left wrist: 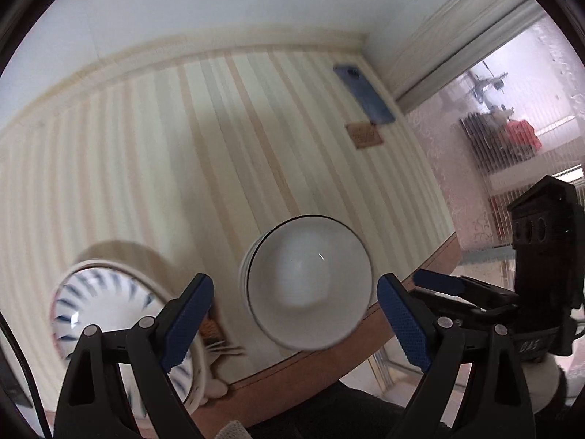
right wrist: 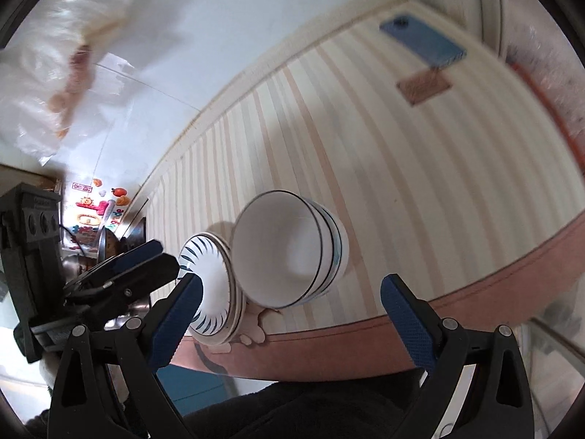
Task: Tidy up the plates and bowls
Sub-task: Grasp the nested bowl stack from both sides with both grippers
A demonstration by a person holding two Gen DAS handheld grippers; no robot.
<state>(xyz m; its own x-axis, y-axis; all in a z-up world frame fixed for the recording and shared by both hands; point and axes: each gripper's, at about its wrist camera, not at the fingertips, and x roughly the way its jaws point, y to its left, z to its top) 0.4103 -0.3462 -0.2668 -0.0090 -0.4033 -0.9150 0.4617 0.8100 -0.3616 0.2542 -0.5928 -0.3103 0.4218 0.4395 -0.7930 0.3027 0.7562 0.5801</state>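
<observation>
A stack of white bowls with dark rims (left wrist: 309, 285) (right wrist: 289, 252) stands near the front edge of the striped table. To its left is a stack of plates with a blue dash pattern (left wrist: 98, 303) (right wrist: 210, 285). My left gripper (left wrist: 294, 322) is open and empty, held above the table edge with the bowls between its fingertips in view. My right gripper (right wrist: 292, 325) is open and empty, back from the bowls. Each gripper also shows in the other's view: the right one (left wrist: 475, 292), the left one (right wrist: 120, 267).
A blue phone (left wrist: 363, 93) (right wrist: 424, 40) and a small brown card (left wrist: 365, 135) (right wrist: 424, 87) lie at the table's far right corner. A wall borders the far side. A plastic bag (right wrist: 62, 55) hangs at upper left. A brown table edge (right wrist: 402, 329) runs along the front.
</observation>
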